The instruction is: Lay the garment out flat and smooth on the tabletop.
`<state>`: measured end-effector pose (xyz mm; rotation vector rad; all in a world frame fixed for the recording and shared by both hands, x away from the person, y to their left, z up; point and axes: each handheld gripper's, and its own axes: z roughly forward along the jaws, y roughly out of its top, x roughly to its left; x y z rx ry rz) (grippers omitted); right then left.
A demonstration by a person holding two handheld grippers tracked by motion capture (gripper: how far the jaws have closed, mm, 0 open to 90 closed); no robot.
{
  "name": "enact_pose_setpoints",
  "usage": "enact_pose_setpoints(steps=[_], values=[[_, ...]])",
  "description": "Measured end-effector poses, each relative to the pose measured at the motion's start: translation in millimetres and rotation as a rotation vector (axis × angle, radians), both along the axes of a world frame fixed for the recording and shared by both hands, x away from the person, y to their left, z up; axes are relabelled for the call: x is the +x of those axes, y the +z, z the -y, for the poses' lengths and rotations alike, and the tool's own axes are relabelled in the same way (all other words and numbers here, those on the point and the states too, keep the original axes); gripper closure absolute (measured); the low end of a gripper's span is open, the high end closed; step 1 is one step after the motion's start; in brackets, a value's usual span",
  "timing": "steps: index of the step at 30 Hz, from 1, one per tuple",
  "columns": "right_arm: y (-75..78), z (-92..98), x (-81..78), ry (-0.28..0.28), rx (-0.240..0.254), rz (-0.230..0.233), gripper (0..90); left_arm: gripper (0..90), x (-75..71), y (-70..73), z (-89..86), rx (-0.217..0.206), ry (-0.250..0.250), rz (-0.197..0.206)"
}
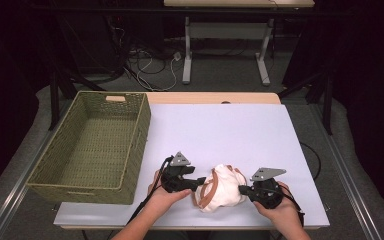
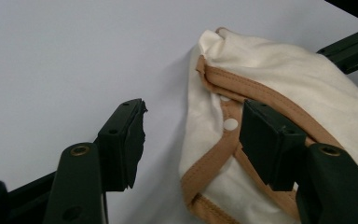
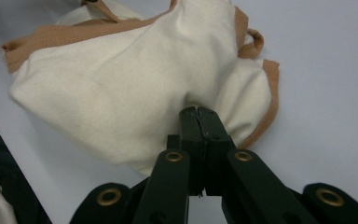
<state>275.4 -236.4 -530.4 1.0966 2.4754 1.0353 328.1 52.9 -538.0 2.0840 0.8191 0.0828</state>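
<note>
Item: the cream garment with tan trim lies bunched on the white bench, near edge, right of centre, between your two hands.
Right claw: jaws are pressed fully together on a fold at the garment's right side; the right gripper view shows cloth pinched at the tips.
Left claw: jaws stand partly open at the garment's left side. One pad rests over the tan trim by the white snaps; the other hangs over bare bench. Nothing is gripped yet.
Step, as judged: securing a second hold on the left edge so both hands control the cloth.
Advice: slide the left claw further right so the trim band sits between both pads before you close. Take the stitched trim, not loose cloth; it should slip less. Keep the right hold firm and low meanwhile.
Risk: closing now would likely catch little or no fabric.
Basket: woven, green, on the left of the bench, well apart from the garment.
View differences: the high view gives the basket and both hands; the left gripper view alone reveals the snaps and the pad gap; the right gripper view confirms the pinch.
</note>
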Motion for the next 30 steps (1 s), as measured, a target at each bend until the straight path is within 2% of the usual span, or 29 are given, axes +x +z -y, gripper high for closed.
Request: enact_pose_setpoints(steps=[4, 13, 16, 17, 25, 27, 30], values=[[-0.1, 0.0, -0.3, -0.001, -0.003, -0.003, 90.0, 40.3, -2.5, -3.5, 5.7, -0.010, -0.018, -0.027], [-0.5, -1.1, -0.5, 0.001, -0.002, 0.010, 90.0, 43.2, -3.6, -16.2, 16.2, 0.009, -0.042, -0.066], [-0.4, -2.1, -0.6, 0.001, 0.001, 0.013, 89.9, 44.7, -4.4, -19.9, 19.5, 0.040, -0.045, -0.053], [-0.4, -2.1, -0.6, 0.001, 0.001, 0.013, 89.9, 44.7, -4.5, -20.8, 20.3, 0.039, -0.044, -0.053], [0.4, -4.6, -0.9, 0.004, 0.006, 0.031, 89.9, 58.1, -5.9, -24.0, 21.7, 0.046, -0.052, -0.042], [0.3, -4.8, -1.0, 0.004, 0.006, 0.033, 89.8, 64.1, -6.8, -23.7, 21.7, 0.050, -0.053, -0.047], [0.2, -4.8, -0.9, 0.006, 0.012, 0.034, 89.4, 70.6, -7.9, -24.2, 22.3, 0.055, -0.062, -0.034]])
